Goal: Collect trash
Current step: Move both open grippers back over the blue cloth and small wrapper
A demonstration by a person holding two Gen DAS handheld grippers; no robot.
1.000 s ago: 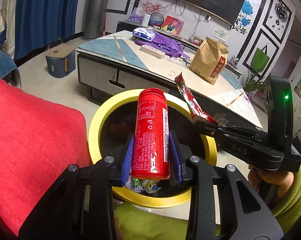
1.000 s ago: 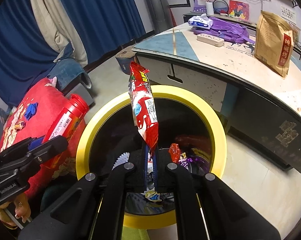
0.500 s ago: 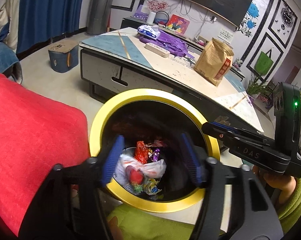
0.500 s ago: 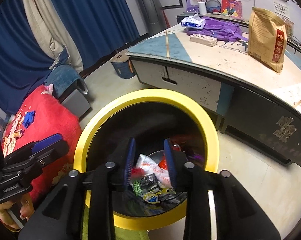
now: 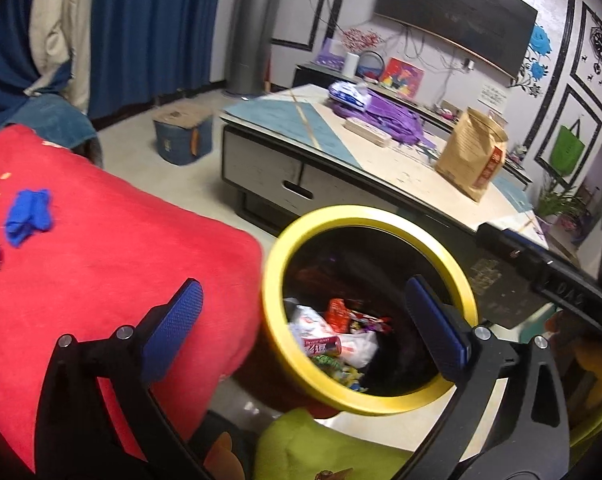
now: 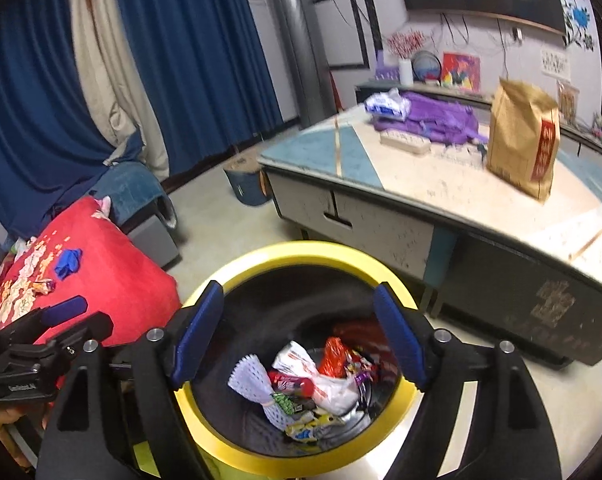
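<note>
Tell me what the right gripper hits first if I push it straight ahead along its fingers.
Probably the trash pile inside the yellow-rimmed bin. The right gripper is open with nothing between its fingers and points down into the bin's mouth. Depth is unclear, so the bin's far inner wall might come first.

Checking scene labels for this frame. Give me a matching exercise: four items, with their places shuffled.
Items:
1. brown paper bag
2. blue glove
3. red can
4. blue storage box

Places:
A. inside the yellow-rimmed trash bin
B. on the floor
C. on the red blanket
D. on the coffee table

Pairs: 1-D, 2-C, 3-A, 4-B
</note>
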